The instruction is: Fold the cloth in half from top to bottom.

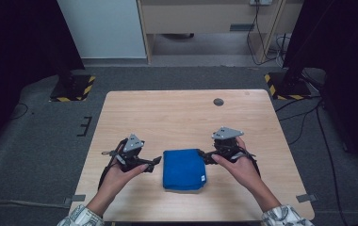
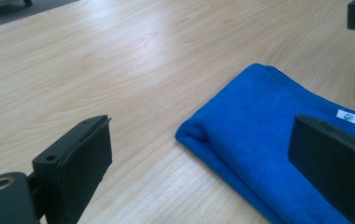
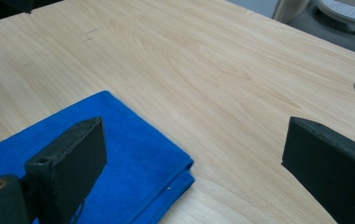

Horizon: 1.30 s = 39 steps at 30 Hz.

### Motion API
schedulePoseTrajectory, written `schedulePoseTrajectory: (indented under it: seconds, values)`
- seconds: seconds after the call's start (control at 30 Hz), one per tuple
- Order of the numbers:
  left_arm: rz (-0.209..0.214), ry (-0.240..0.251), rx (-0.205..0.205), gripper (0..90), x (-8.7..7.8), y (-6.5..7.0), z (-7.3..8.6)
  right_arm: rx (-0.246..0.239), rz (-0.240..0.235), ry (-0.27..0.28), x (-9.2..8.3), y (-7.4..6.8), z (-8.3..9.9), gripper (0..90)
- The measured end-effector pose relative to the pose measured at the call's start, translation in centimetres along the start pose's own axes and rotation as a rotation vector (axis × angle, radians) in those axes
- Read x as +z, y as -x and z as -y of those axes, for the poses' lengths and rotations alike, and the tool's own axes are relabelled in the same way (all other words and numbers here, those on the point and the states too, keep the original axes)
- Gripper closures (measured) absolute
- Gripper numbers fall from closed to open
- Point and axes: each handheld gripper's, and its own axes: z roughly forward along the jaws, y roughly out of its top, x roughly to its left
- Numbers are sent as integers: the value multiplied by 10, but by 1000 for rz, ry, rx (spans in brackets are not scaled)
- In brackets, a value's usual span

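Both pairs of jaws spread wide, one at each side of a folded blue towel (image 1: pixel 183 169) on the table (image 1: pixel 177 113).

The left gripper (image 1: pixel 152 162) holds its jaws well apart with bare wood between them; in the left gripper view the towel's folded corner (image 2: pixel 269 140) lies just ahead of the gap, and its far side runs under the jaw on that view's right, near a small white label (image 2: pixel 349 117). The right gripper (image 1: pixel 204 155) is spread just as wide: in the right gripper view the jaw on that view's left hangs over the towel (image 3: pixel 119 154), the other over bare table. Farther out, a round cable hole (image 1: pixel 218 101) sits toward the table's far edge, well apart from both grippers.
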Motion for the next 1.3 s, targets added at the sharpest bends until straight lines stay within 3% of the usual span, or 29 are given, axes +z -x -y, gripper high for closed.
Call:
schedulePoseTrajectory:
  seconds: [0.23, 0.43, 0.6, 1.07, 1.3]
  values:
    - [-22, -12, -19, 60, -1, -16, 3, 23, 31, 4, -6, 15, 2, 82]
    - [-48, -32, -50, 60, -1, -31, 13, 46, 53, -13, -11, 28, 15, 82]
    - [-72, -50, -70, 61, 0, -41, 23, 103, 80, -13, -16, 40, 31, 91]
    - [-128, -133, -89, 61, 8, -65, 47, 159, 93, -81, -19, 58, 77, 85]
    - [-149, -140, -116, 62, 22, -75, 48, 233, 139, -102, -15, 84, 90, 89]
